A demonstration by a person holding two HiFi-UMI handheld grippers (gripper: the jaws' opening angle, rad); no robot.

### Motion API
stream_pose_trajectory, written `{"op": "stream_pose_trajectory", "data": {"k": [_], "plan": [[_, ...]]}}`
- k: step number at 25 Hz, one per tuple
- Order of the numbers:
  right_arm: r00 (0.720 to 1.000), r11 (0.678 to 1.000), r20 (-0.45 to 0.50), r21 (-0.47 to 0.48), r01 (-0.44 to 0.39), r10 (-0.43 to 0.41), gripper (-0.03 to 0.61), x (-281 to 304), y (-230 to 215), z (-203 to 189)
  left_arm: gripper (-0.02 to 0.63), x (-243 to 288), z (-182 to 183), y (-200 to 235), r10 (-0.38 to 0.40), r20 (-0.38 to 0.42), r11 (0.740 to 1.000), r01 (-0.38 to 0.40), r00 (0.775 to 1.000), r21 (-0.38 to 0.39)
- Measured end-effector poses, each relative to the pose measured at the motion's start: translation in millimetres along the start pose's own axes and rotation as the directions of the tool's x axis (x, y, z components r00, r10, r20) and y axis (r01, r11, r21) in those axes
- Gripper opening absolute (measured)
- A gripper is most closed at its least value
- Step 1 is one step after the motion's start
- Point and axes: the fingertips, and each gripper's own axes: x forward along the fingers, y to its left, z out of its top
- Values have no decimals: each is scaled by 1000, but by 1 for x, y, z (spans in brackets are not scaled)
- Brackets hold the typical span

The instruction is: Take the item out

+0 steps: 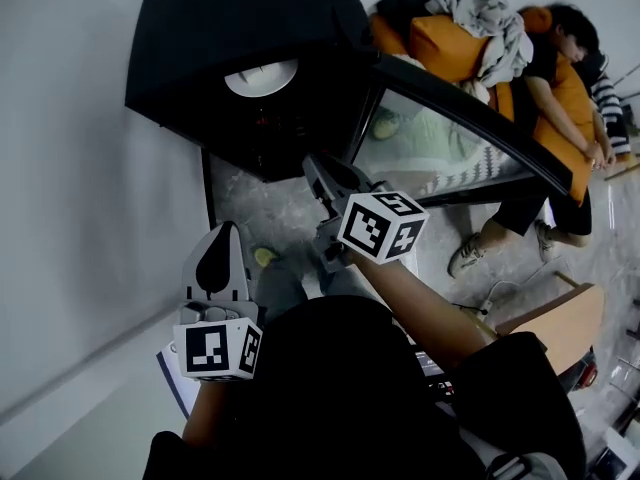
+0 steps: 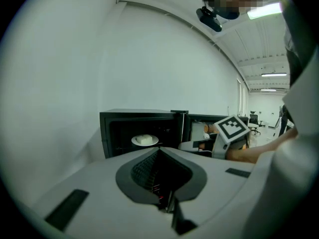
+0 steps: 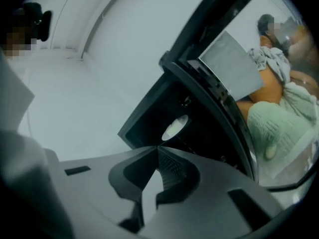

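Observation:
A black microwave [image 1: 230,48] stands against the white wall with its door [image 1: 470,123] swung open to the right. Inside it sits a white plate [image 1: 262,76] with a pale block of food [image 2: 144,139] on it. My left gripper [image 1: 224,230] is shut and empty, held back from the opening and pointing at the plate [image 2: 144,141]. My right gripper [image 1: 316,171] is also shut and empty. It hovers just in front of the cavity's lower right, by the door hinge. In the right gripper view the plate [image 3: 175,127] shows just beyond the gripper [image 3: 160,146].
The glass door [image 3: 224,78] juts out on the right of the opening. Beyond it, a person in orange and black [image 1: 560,98] lies on the floor among cushions and cloth. A cardboard box [image 1: 560,323] and a cable lie at the lower right.

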Motion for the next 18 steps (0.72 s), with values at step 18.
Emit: {"op": "stream_pose_trajectory", "data": {"k": [18], "plan": [[995,884,29,462,73,-98,244,164,-72,26,8,-5,5,76,172,-20,985,-173,985,-17]]}}
